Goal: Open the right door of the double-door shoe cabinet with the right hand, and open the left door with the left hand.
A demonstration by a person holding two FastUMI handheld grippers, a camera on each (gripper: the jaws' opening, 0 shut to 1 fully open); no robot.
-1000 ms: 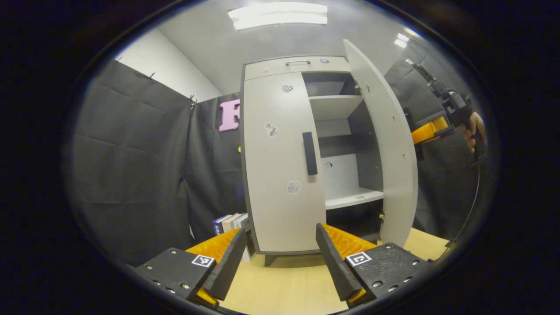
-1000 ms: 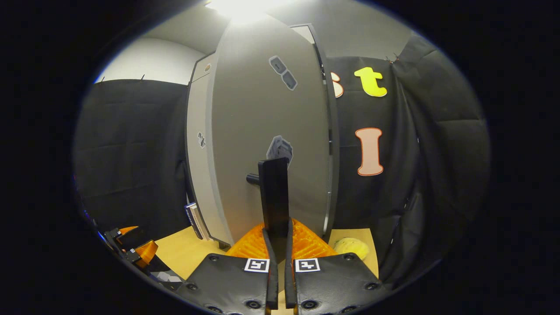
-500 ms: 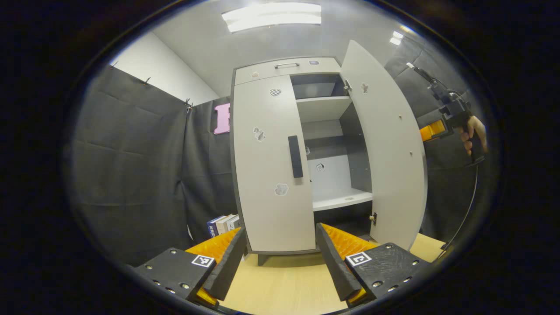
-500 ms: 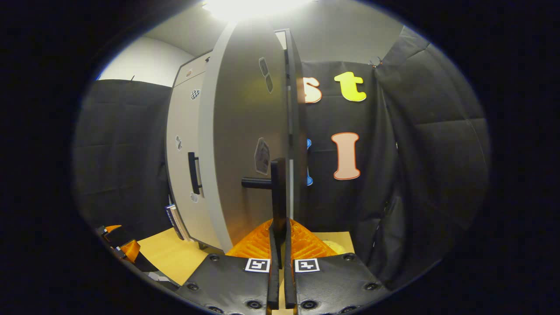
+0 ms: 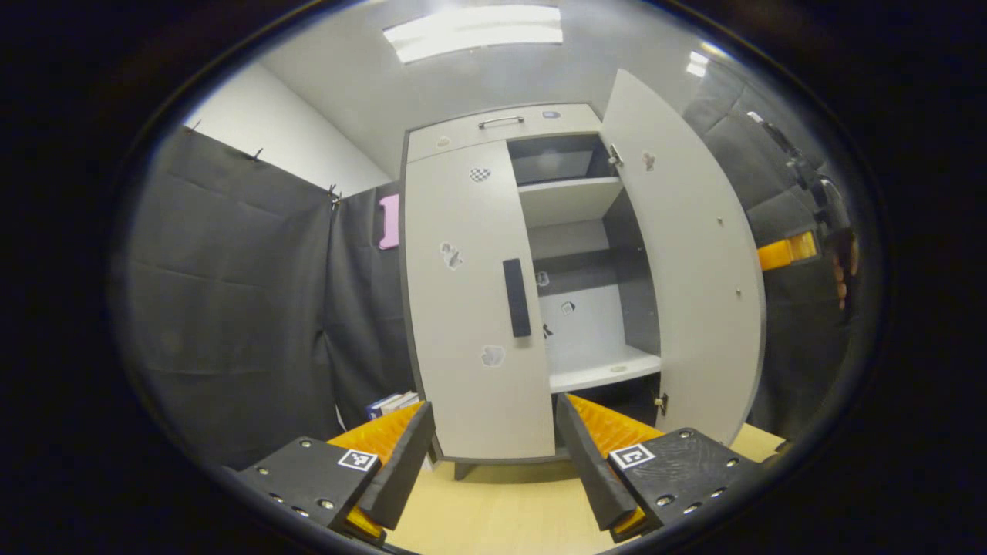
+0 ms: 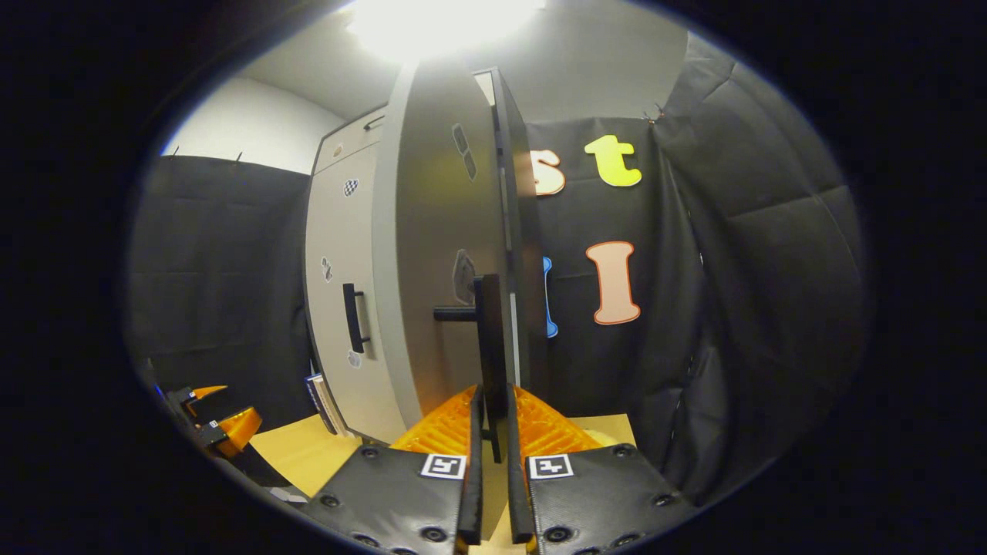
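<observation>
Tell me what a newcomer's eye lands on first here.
The tall shoe cabinet fills the left gripper view's middle: its right door stands swung wide, baring the shelves, while the left door is shut. In the right gripper view, the right gripper is closed around the right door's handle.

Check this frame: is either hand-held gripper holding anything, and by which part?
Right hand-held gripper clamps the right door's handle at its lower end. Left hand-held gripper is open, holding nothing.
</observation>
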